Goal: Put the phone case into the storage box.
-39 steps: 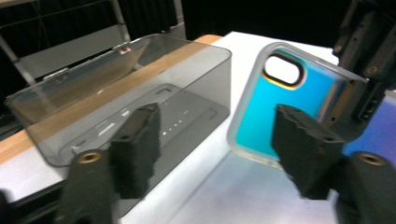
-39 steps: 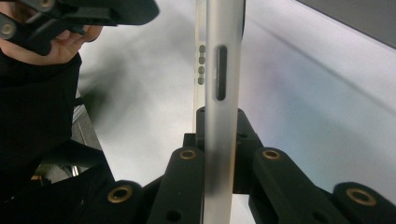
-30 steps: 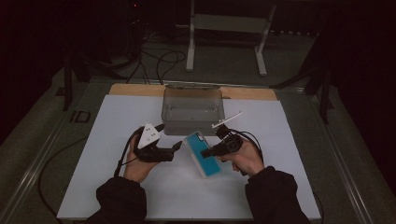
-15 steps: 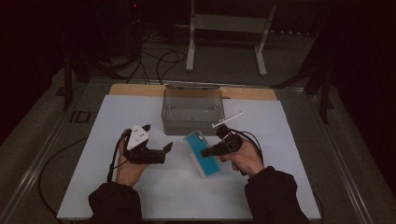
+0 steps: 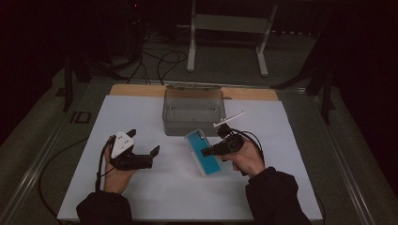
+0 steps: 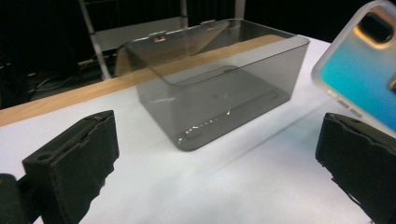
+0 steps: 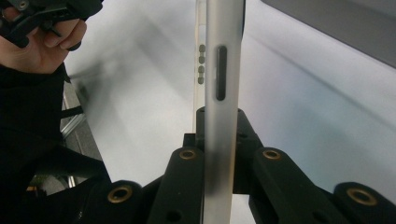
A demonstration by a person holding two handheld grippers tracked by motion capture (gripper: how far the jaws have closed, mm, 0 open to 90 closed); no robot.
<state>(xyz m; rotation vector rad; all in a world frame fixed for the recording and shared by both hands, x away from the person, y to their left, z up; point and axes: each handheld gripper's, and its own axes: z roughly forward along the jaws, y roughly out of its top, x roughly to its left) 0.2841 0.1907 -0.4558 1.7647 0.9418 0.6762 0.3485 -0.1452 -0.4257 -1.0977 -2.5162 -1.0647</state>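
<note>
A phone in a teal-blue case point(image 5: 199, 144) is held tilted over the white mat, with my right gripper point(image 5: 208, 152) shut on its right edge. In the right gripper view the phone point(image 7: 219, 56) stands edge-on between the closed jaws of my right gripper point(image 7: 219, 122). My left gripper point(image 5: 143, 142) hovers to the left of the phone and apart from it. Its jaws have just been opening and now stand wide with nothing between them. In the left gripper view my left gripper point(image 6: 217, 163) faces a clear grey plastic box point(image 6: 219, 102), and the phone point(image 6: 359, 74) shows at the upper right.
The open-topped clear box point(image 5: 192, 112) stands at the back middle of the white mat point(image 5: 263, 187), just beyond the phone. A wooden strip point(image 5: 136, 90) runs along the mat's far edge. Cables and a metal stand lie on the dark floor behind.
My left hand has drawn away to the left from the phone, and its jaws have spread wider. The right hand and the phone have kept still.
</note>
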